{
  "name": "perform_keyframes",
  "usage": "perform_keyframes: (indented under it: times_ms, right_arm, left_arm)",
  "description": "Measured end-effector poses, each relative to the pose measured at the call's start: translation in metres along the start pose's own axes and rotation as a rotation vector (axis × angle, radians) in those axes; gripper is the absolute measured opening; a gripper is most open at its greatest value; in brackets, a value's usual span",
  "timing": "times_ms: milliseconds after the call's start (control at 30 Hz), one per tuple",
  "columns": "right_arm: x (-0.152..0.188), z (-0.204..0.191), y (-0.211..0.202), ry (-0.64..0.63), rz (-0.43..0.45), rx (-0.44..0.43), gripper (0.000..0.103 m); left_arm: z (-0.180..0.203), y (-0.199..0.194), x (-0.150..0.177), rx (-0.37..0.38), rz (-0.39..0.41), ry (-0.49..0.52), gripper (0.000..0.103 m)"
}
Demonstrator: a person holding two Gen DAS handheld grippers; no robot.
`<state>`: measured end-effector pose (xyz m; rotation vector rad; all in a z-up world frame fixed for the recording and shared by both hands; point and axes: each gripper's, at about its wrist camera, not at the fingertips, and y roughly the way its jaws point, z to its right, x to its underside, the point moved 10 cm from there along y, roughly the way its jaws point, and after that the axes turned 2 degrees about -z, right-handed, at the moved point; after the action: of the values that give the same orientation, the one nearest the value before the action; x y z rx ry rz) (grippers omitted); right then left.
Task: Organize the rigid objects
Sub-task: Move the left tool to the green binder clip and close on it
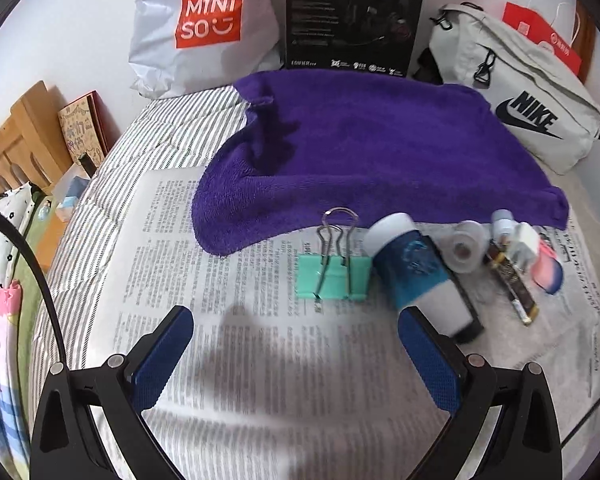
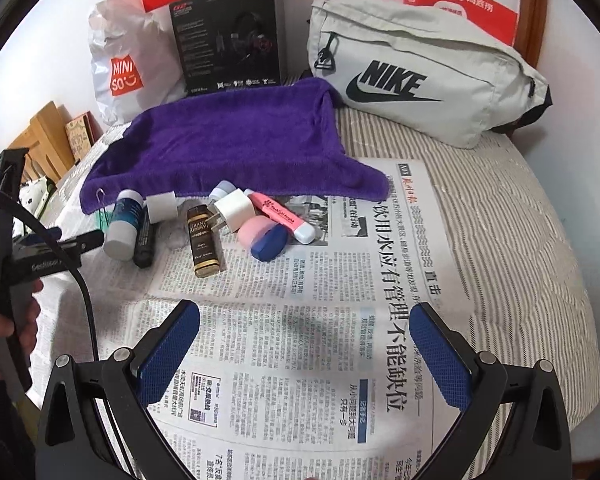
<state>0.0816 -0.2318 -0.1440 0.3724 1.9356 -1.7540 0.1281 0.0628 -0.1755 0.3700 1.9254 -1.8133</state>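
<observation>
Both grippers hover over the newspaper (image 2: 300, 320) spread on the bed. Left gripper (image 1: 296, 320): jaws wide open, holding nothing. Right gripper (image 2: 304, 320): jaws wide open, holding nothing.

The small items lie in a row on the newspaper, along the near edge of the purple towel (image 2: 228, 148):
- green binder clip (image 1: 333, 270), at the left end;
- blue-and-white bottle (image 1: 414, 272), just beside the clip;
- tape roll (image 1: 466, 246);
- brown bottle (image 2: 205, 240);
- white charger plug (image 2: 233, 209);
- pink marker (image 2: 284, 218);
- pink-and-blue case (image 2: 262, 238), possibly an eraser.

A grey bag (image 2: 424, 76) sits at the bed's far edge.
</observation>
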Motion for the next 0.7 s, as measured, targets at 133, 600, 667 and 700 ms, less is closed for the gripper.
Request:
perform_keyframes:
  times_ms: [133, 600, 667, 700]
  right_arm:
    - [0.000, -0.001, 0.011, 0.010, -0.013, -0.005, 0.103]
    - [0.001, 0.004, 0.043, 0.066, -0.068, -0.043, 0.103]
    - [0.000, 0.005, 0.045, 0.070, -0.069, -0.043, 0.103]
    - [0.000, 0.005, 0.046, 0.070, -0.071, -0.045, 0.103]
  left_arm:
    - [-0.003, 0.011, -0.002, 0.005, -0.009, -0.002, 0.103]
    - [-0.005, 0.031, -0.015, -0.005, 0.007, 0.002, 0.102]
    - [-0.003, 0.031, -0.017, -0.005, 0.015, 0.003, 0.102]
    - [-0.003, 0.031, -0.017, -0.006, 0.020, 0.005, 0.102]
